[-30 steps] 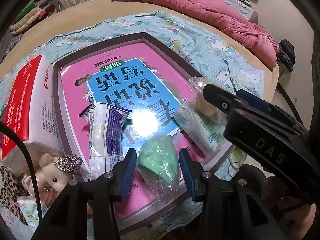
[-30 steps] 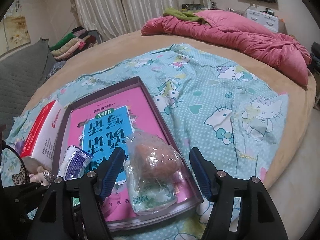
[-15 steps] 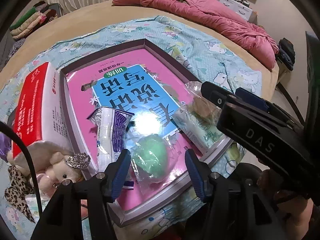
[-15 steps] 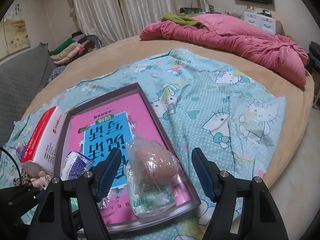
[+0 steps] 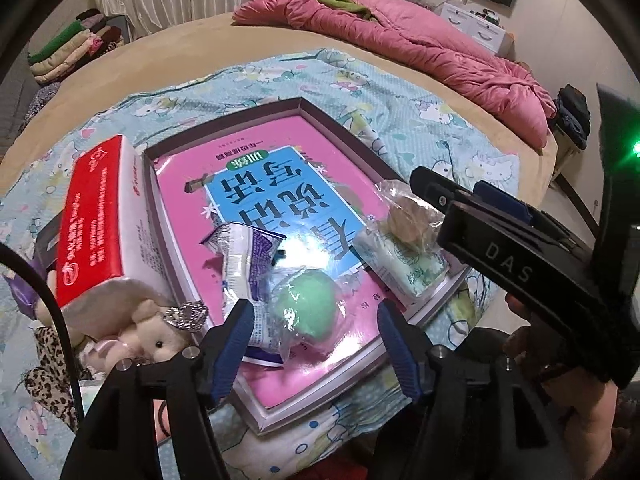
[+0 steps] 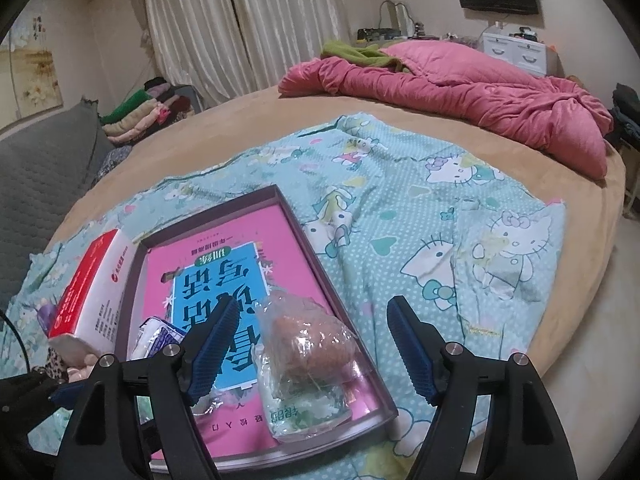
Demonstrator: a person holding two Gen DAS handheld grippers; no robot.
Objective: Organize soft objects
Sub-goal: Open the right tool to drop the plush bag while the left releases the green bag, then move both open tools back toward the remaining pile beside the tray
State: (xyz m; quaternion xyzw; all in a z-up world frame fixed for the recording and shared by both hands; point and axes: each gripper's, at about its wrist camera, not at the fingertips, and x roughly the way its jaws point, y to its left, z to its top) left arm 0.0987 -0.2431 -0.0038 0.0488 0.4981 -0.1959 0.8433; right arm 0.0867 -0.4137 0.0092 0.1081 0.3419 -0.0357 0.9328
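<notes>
A shallow box tray with a pink and blue book inside lies on the bed. In it lie a green soft ball in plastic, a purple-and-white packet, a green tissue pack and a brown bagged object. My left gripper is open, raised above the green ball. My right gripper is open, above the brown bagged object and the tissue pack; its body shows in the left wrist view.
A red-and-white tissue box stands left of the tray, with a small plush toy and a leopard-print item beside it. A pink quilt lies at the far side of the bed. Folded clothes are stacked far left.
Both grippers have opened wider and pulled back and up from the tray. The green ball now lies free in the tray, as does the brown bagged object.
</notes>
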